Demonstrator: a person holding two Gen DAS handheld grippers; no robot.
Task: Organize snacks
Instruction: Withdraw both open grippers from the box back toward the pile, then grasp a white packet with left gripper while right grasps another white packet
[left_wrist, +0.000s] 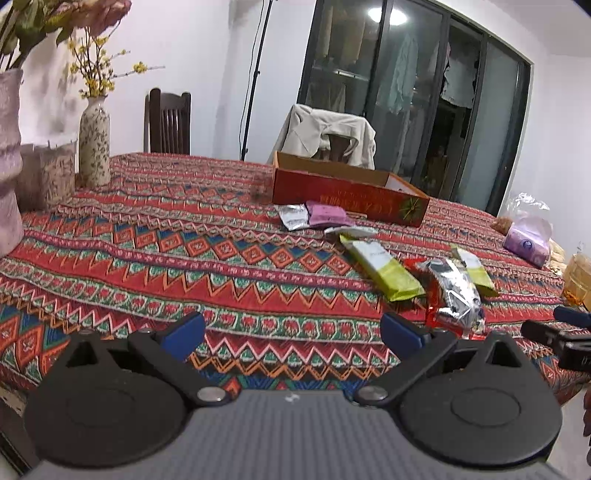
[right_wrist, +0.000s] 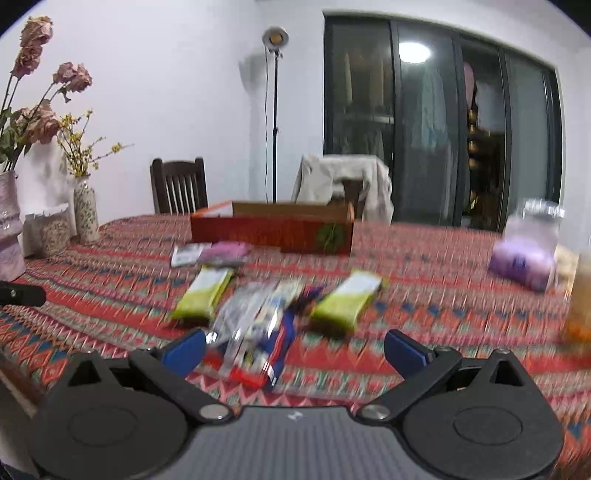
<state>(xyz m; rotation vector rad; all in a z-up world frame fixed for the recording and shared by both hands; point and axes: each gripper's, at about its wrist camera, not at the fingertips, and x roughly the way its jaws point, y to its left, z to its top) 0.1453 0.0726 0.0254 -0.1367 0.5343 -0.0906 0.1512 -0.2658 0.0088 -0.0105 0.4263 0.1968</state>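
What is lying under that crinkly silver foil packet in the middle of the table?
Under the crinkly silver foil packet a shiny red wrapper pokes out at its edges, resting on the patterned red tablecloth. How far the wrapper reaches beneath is covered by the foil.

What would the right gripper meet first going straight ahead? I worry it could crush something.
Probably the silver snack packet lying just ahead of the open right gripper; blur leaves depth uncertain.

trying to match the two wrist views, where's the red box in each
Left wrist: red box right of centre, at the far side of the table, behind the purple packet.
Right wrist: red box centre, mid-height, blurred.
Shared landmark: draped chair directly behind the box.
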